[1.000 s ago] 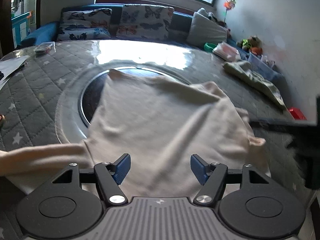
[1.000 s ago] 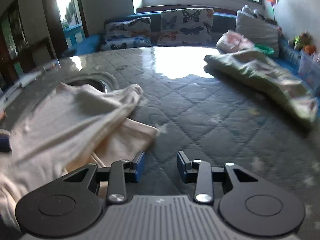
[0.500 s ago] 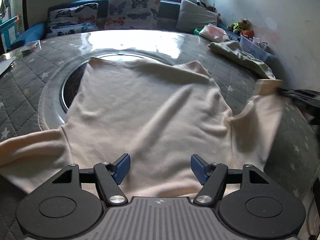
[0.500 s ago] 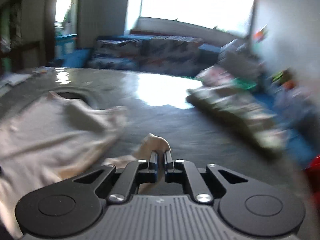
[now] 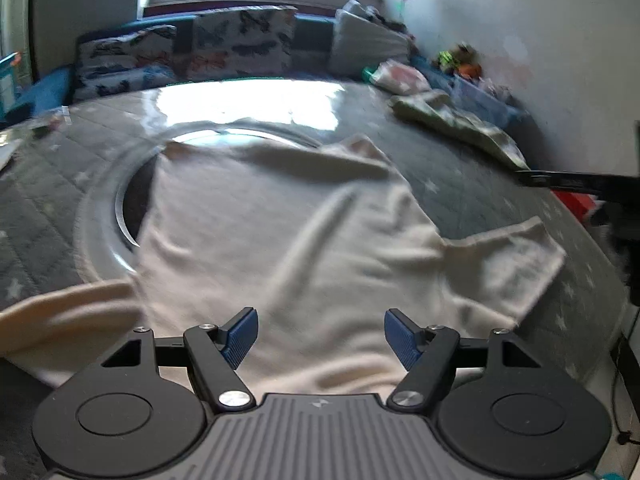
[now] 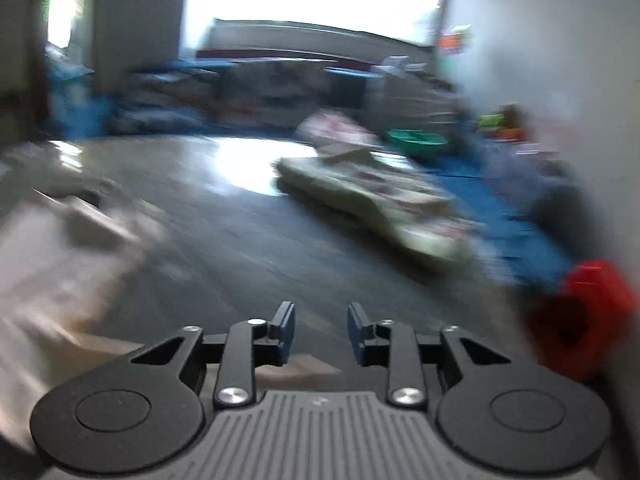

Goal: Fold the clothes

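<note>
A cream T-shirt [image 5: 288,240] lies spread on the dark quilted table, both sleeves laid out to the sides. My left gripper [image 5: 319,334] is open and empty, just above the shirt's near hem. My right gripper [image 6: 321,326] is open and empty over bare table; the shirt [image 6: 48,248] shows blurred at its left, with a bit of cloth under its fingers. The right gripper also shows as a dark shape at the right edge of the left wrist view [image 5: 580,184], beyond the right sleeve.
A round glass-and-metal inset [image 5: 120,200] in the table lies partly under the shirt. A folded greenish garment [image 5: 460,124] lies at the far right [image 6: 372,204]. A red object [image 6: 580,316] sits at the right edge. Cushions line the sofa [image 5: 240,48] behind.
My right gripper, shut on the right sleeve half a second ago, has opened and let it go; the sleeve now lies flat. The right view is swinging right. My left gripper stays open.
</note>
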